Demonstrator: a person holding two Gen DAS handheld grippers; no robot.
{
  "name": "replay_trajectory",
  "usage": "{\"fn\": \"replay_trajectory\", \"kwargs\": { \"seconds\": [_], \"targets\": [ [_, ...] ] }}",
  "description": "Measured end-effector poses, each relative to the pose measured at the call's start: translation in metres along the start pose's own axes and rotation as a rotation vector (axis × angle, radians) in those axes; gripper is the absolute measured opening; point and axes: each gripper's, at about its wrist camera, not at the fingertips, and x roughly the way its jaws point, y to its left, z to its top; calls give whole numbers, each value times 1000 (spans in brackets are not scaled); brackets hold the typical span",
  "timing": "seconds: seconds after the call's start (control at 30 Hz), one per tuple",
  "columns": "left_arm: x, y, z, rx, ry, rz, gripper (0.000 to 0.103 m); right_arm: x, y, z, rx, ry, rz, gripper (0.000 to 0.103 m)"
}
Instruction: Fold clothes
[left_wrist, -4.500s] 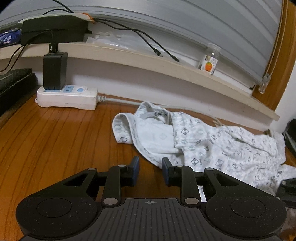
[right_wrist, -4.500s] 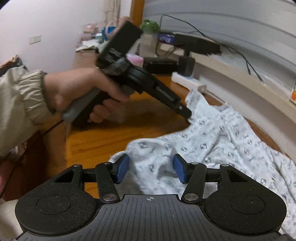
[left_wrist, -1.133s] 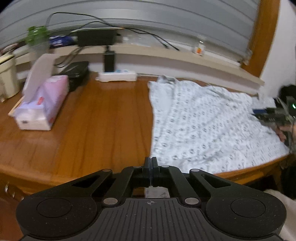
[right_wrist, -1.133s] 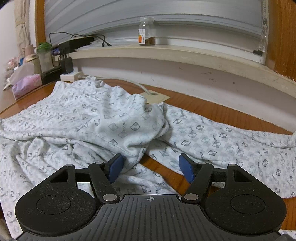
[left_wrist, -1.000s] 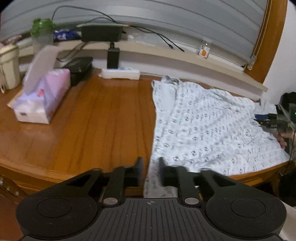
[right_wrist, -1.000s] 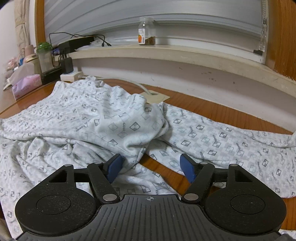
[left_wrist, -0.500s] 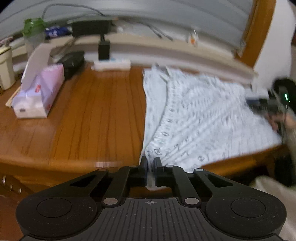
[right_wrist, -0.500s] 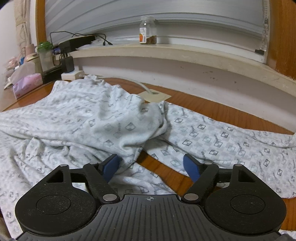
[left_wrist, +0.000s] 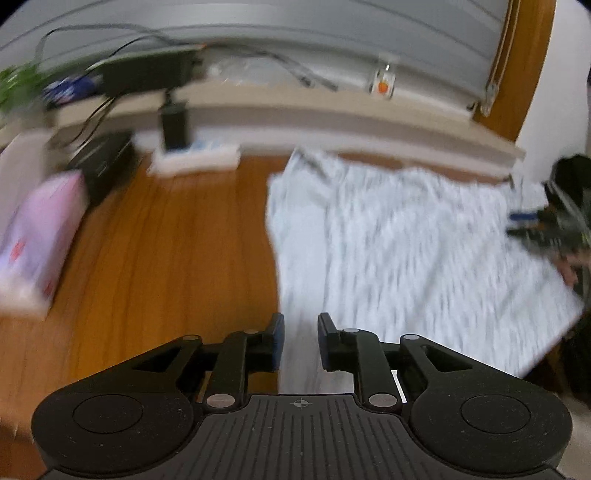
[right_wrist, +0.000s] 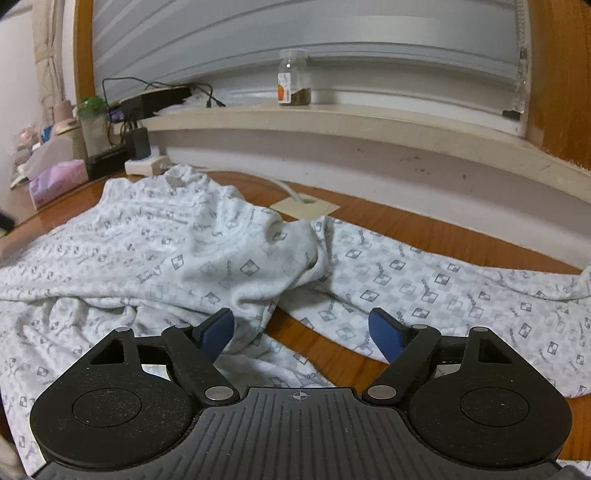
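Note:
A white patterned garment (left_wrist: 399, 243) lies spread on the wooden table (left_wrist: 166, 258); the left wrist view is blurred. My left gripper (left_wrist: 300, 341) is open over the garment's near left edge, with cloth between the jaws but not pinched. My right gripper (right_wrist: 302, 334) is open wide and empty, low over a bunched fold of the same garment (right_wrist: 229, 258), whose sleeve (right_wrist: 443, 280) runs to the right. The right gripper also shows in the left wrist view (left_wrist: 543, 232) at the garment's far right side.
A pink tissue box (left_wrist: 33, 240), a black box (left_wrist: 107, 170) and a white power strip (left_wrist: 195, 158) stand at the table's left and back. A small jar (right_wrist: 293, 79) and cables sit on the window ledge (right_wrist: 332, 114). A paper card (right_wrist: 306, 206) lies behind the garment.
My left gripper has opened, letting go of the garment's edge, and moved forward over the table. My right gripper has opened wider and stayed in place.

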Motion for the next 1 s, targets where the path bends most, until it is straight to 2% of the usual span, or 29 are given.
{"fn": "replay_trajectory", "kwargs": {
  "seconds": [0.2, 0.27, 0.3, 0.37, 0.57, 0.67, 0.77, 0.8, 0.87, 0.9, 0.93, 1.0],
  "targets": [
    [79, -16, 75, 0, -54, -14, 21, -1, 1, -1, 0, -3, -9, 79],
    [104, -18, 97, -18, -68, -23, 32, -2, 1, -1, 1, -5, -8, 79],
    [116, -18, 106, -25, -76, -27, 43, -2, 1, -1, 1, -5, -8, 79],
    [141, -17, 122, -27, -77, -18, 44, -2, 1, -1, 3, 0, 0, 79],
    [198, -3, 141, -114, -37, -40, 44, -3, -3, -1, 20, -1, 16, 79],
    [206, 2, 142, -128, -32, -68, 44, -3, -5, 0, 31, -4, 21, 79],
    [214, 7, 143, -142, -28, -96, 41, -3, -4, 0, 25, -2, 19, 79],
    [216, 9, 143, -144, -26, -105, 36, -3, -3, 0, 21, -1, 17, 79],
    [213, 9, 142, -116, -40, -100, 9, -3, -2, 0, 14, -1, 11, 79],
    [208, 10, 142, -99, -65, -84, 4, -3, -1, 0, 11, -2, 8, 80],
    [196, 12, 144, -101, -128, -46, 4, -3, -1, 0, 12, -5, 5, 80],
    [169, 25, 150, -170, -290, 50, 4, -5, -1, 0, 16, -14, -5, 80]
  ]
}}
